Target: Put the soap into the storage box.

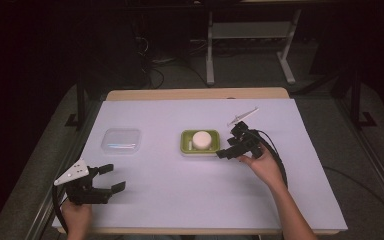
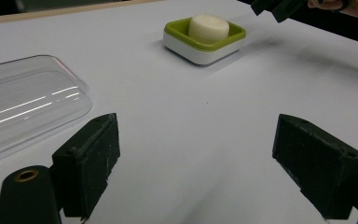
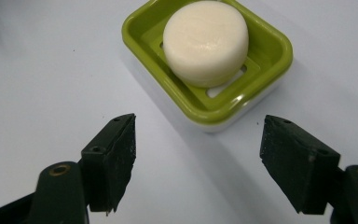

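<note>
While the right gripper [image 3: 198, 163] stands just short of the soap dish [image 3: 265, 46], its jaws are spread wide, wider than the near corner of the dish, and they touch nothing. The dish sits near the middle of the white table sheet [image 1: 190, 200], and the round soap bar [image 3: 206, 39] lies inside it on the slotted green insert.

Handling judgement: the bar is probably firm, light and smooth, so it may slip if pinched on its curved side with little contact. Grip it across the full width, low on the side wall, with both pads square to the surface. The dish looks like rigid plastic with a raised rim; that rim offers a stiffer hold, though the light dish may slide on the sheet when pushed.

The left gripper [image 1: 111, 179] hovers well away from the dish, toward the near left corner of the sheet, jaws also spread and empty. A clear plastic lid [image 2: 23, 105] lies to the left of the dish, apart from it; whether it belongs to the dish cannot be told.
</note>
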Motion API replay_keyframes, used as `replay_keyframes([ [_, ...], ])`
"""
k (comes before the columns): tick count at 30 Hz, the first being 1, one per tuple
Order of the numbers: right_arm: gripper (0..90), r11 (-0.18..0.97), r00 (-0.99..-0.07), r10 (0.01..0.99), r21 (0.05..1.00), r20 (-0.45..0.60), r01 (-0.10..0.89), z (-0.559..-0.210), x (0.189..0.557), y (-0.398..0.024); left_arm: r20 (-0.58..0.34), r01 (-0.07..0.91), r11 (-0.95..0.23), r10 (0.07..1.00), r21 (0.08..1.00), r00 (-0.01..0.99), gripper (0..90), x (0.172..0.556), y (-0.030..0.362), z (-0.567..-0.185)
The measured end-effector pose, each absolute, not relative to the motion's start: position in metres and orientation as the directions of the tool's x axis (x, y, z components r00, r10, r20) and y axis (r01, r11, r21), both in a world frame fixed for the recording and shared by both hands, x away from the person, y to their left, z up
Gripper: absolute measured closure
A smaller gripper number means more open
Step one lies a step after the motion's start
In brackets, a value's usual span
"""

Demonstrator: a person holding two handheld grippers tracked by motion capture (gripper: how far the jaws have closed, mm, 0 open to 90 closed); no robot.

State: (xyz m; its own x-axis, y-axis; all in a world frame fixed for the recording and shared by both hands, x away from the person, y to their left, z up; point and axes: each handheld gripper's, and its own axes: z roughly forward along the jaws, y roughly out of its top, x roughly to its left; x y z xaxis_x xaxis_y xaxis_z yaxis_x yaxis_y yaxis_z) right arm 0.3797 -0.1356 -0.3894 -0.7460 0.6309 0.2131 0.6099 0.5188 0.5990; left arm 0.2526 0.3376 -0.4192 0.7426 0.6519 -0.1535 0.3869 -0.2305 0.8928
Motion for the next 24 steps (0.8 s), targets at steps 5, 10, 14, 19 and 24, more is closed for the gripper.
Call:
replay_keyframes([
  [5,26.0,0.516,-0.743,0.634,0.598,0.215,0.614,-0.392,0.371,-0.145,-0.154,0.387,-0.229,0.653,0.893,0.742,14.5,0.253,0.337,-0.419],
  [10,26.1,0.508,-0.740,0.636,0.603,0.220,0.616,-0.393,0.364,-0.152,-0.154,0.387,-0.229,0.654,0.893,0.741,14.5,0.253,0.337,-0.420],
  [14,26.1,0.500,-0.734,0.639,0.600,0.230,0.624,-0.396,0.358,-0.160,-0.157,0.392,-0.229,0.654,0.891,0.740,14.5,0.253,0.337,-0.420],
  [19,26.1,0.483,-0.727,0.646,0.612,0.232,0.626,-0.397,0.353,-0.170,-0.153,0.390,-0.234,0.653,0.891,0.742,14.5,0.253,0.337,-0.420],
  [24,26.1,0.468,-0.716,0.654,0.614,0.242,0.635,-0.399,0.348,-0.179,-0.155,0.391,-0.233,0.652,0.890,0.742,14.5,0.253,0.336,-0.420],
])
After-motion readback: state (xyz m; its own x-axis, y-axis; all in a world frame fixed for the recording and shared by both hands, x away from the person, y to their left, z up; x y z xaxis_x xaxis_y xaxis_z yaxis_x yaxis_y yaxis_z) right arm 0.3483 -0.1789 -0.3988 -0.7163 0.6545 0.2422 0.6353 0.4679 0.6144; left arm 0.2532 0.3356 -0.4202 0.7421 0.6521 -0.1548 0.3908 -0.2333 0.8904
